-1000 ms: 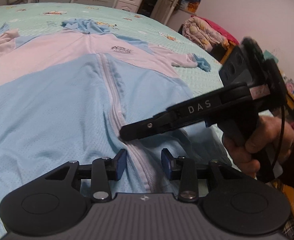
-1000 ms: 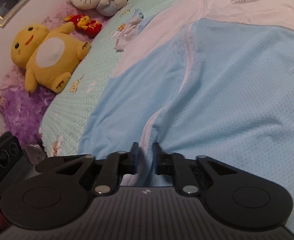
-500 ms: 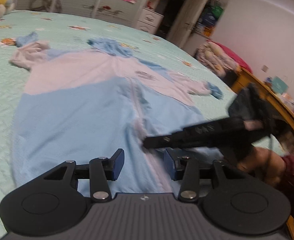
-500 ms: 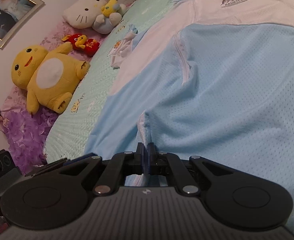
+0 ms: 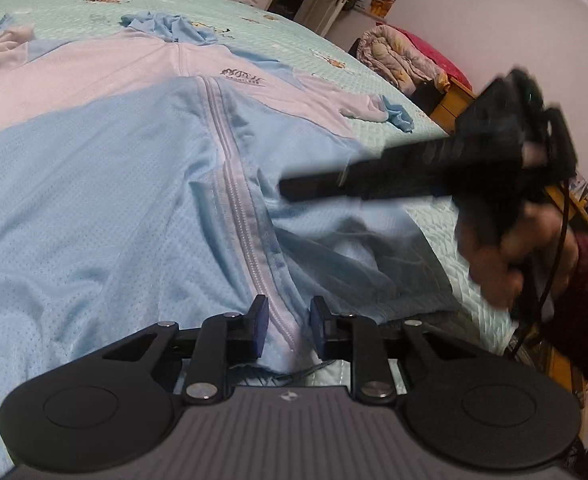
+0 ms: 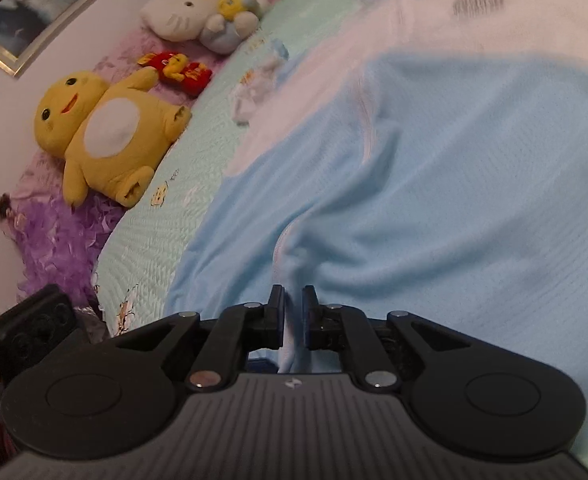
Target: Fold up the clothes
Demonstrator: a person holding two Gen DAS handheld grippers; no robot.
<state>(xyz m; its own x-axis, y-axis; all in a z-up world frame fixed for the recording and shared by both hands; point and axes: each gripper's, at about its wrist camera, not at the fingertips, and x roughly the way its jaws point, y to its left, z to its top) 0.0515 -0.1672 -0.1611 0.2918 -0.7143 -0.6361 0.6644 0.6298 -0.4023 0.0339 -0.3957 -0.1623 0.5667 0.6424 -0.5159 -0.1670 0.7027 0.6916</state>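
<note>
- The jacket (image 5: 105, 200), light blue with a pale pink chest and sleeves, is lying spread flat on the green bedspread (image 5: 302, 36), its zipper (image 5: 237, 216) running from the collar down to the hem.
- In the left wrist view, the left gripper (image 5: 287, 322) is sitting at the hem end of the zipper. Its jaws are closing with the zipper strip lying between them, but a gap is still showing on each side of the strip, so the pads are not pressing yet.
- Only this view is showing the right gripper (image 5: 289, 190) from outside: blurred, held in a hand (image 5: 506, 256) to the right of the zipper, with its tips hovering above a rumpled patch of jacket. Bedding (image 5: 398, 56) is piled past the far right sleeve.
- In the right wrist view, the right gripper (image 6: 293, 312) has its jaws opening, standing only slightly apart. A raised ridge of blue jacket (image 6: 434, 184) fabric is running between them, and I cannot tell whether the pads are touching it.
- Only this view is showing what is lying left of the jacket: a yellow plush toy (image 6: 105, 136), a white cat plush (image 6: 197, 8) farther up, a small red toy (image 6: 177, 70) between them, and a framed picture (image 6: 25, 12) on the wall.
</note>
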